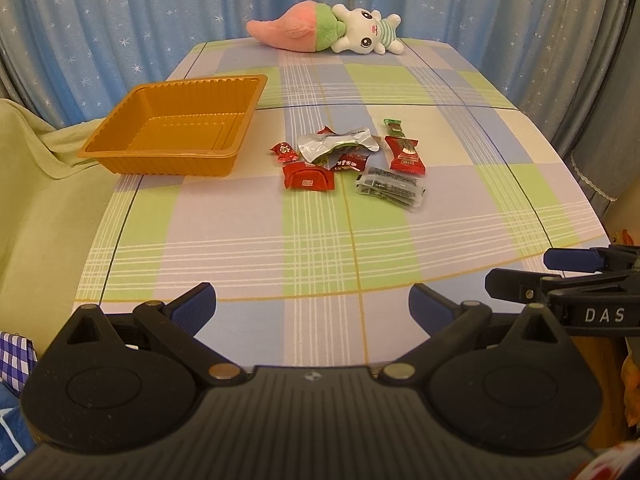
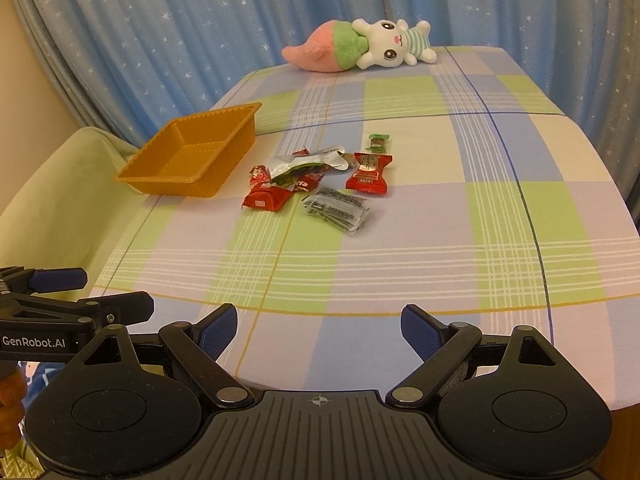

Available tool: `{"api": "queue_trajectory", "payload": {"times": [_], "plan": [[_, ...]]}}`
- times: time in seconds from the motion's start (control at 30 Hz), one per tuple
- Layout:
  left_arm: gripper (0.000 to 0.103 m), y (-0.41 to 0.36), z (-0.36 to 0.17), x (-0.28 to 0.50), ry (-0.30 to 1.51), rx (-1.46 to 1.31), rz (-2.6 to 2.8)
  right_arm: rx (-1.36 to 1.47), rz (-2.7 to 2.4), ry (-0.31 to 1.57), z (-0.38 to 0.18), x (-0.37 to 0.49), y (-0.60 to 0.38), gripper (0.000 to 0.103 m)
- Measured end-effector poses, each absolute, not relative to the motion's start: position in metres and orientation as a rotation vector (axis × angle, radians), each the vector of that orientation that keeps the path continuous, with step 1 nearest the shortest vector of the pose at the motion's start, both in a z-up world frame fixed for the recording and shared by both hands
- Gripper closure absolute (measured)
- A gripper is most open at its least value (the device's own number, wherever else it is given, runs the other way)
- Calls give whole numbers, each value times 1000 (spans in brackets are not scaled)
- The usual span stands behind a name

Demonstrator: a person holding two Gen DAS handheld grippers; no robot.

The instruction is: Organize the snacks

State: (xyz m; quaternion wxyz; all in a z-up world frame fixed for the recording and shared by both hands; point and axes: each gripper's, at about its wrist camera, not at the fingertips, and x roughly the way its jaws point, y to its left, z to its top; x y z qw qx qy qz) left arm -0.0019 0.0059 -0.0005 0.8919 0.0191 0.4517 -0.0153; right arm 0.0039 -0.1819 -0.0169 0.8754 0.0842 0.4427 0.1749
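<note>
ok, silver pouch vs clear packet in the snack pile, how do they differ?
The silver pouch is opaque foil; the clear packet is see-through, with dark contents and print. The silver pouch is crumpled and overlaps red wrappers in the pile; the clear packet lies flat at the pile's near edge. Both rest on the tablecloth, outside the orange tray.

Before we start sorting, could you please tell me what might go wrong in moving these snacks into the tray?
1. The silver foil pouch overlaps red candies; a grasp there may drag several.
2. The clear flat packet lies flush on the tablecloth, so the tool may pinch fabric.
3. The orange tray sits near the table's left edge; a nudge could tip it off.
</note>
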Motion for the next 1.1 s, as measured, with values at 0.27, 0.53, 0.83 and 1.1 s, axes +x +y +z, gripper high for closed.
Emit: {"api": "queue_trajectory", "payload": {"times": [0.27,0.53,0.83,1.1], "plan": [[0,8,1,-1,937,37,-32,171,369,924,-16,7,-179,14],[0,15,2,5,936,32,-27,167,375,923,-16,11,-177,14],[0,13,0,6,942,33,-27,170,374,927,-19,12,-177,14],[0,10,-2,10,946,36,-26,177,371,934,-22,18,-179,14]]}}
